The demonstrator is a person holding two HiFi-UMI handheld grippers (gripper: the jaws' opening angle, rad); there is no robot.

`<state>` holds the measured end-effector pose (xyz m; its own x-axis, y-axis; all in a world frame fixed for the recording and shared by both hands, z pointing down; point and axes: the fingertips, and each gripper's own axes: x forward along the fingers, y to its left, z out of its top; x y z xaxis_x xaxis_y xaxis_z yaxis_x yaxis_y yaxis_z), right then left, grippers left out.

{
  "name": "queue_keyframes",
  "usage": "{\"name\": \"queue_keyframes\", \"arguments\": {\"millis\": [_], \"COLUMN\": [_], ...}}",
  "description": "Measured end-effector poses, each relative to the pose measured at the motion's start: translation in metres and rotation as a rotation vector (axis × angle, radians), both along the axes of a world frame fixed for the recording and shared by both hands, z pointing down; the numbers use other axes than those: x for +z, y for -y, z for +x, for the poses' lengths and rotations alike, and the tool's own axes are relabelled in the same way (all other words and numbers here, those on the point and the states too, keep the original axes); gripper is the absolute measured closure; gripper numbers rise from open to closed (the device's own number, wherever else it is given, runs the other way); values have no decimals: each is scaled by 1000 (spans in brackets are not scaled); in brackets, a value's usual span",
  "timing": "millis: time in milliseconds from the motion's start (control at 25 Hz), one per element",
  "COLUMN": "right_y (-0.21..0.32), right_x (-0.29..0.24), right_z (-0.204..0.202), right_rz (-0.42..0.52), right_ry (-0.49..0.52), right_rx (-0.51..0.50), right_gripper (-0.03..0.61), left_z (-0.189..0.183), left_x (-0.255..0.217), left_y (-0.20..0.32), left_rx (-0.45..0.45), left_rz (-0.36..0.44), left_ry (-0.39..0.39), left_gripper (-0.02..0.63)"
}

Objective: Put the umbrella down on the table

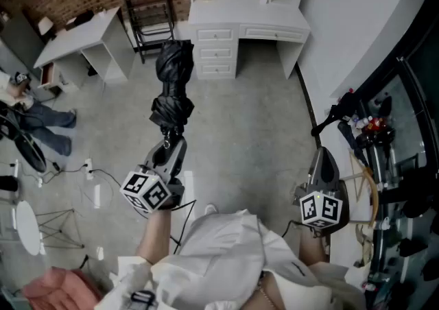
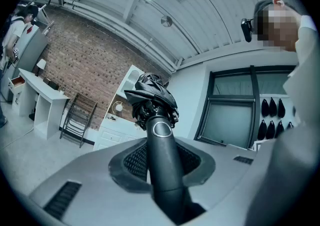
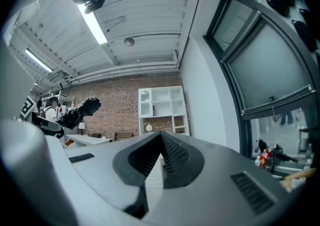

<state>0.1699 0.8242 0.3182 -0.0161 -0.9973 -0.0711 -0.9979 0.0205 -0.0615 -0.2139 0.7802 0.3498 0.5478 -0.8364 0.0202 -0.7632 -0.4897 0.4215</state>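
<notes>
A black folded umbrella [image 1: 174, 86] is held out level over the grey floor, and my left gripper [image 1: 167, 149] is shut on its handle. In the left gripper view the dark handle [image 2: 162, 160] runs straight out between the jaws, with the bunched canopy [image 2: 151, 95] at its far end. My right gripper [image 1: 322, 168] hangs by the right wall, shut with nothing in it; its pads [image 3: 167, 157] meet. From the right gripper view the umbrella [image 3: 80, 110] shows at the far left. A white desk with drawers [image 1: 240, 10] stands ahead against the brick wall.
A second white table [image 1: 75, 38] stands at the left, with a black folding chair [image 1: 147, 17] between the two. A seated person's legs [image 1: 44, 130] and floor cables [image 1: 96, 178] are at the left. A cluttered dark rack [image 1: 384, 151] lines the right wall.
</notes>
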Motion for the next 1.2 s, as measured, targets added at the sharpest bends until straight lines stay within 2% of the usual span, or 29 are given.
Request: {"name": "queue_keyframes", "arguments": {"millis": [600,920,1200], "right_y": [1,11,33], "right_x": [2,0,-1], "right_z": [-9,-44,-82], "right_rz": [3,2,-28], "right_ry": [7,-19,-23], "right_rx": [7,16,25], "right_gripper": [560,561,560], "left_z": [-7,-38,-68], "left_x": [2,9,12], "left_y": [3,13,40], "left_rx": [14,36,64], "left_rz": [-4,-6,-43], "left_ry": [2,-9,-3], "left_gripper": [492,492,492]}}
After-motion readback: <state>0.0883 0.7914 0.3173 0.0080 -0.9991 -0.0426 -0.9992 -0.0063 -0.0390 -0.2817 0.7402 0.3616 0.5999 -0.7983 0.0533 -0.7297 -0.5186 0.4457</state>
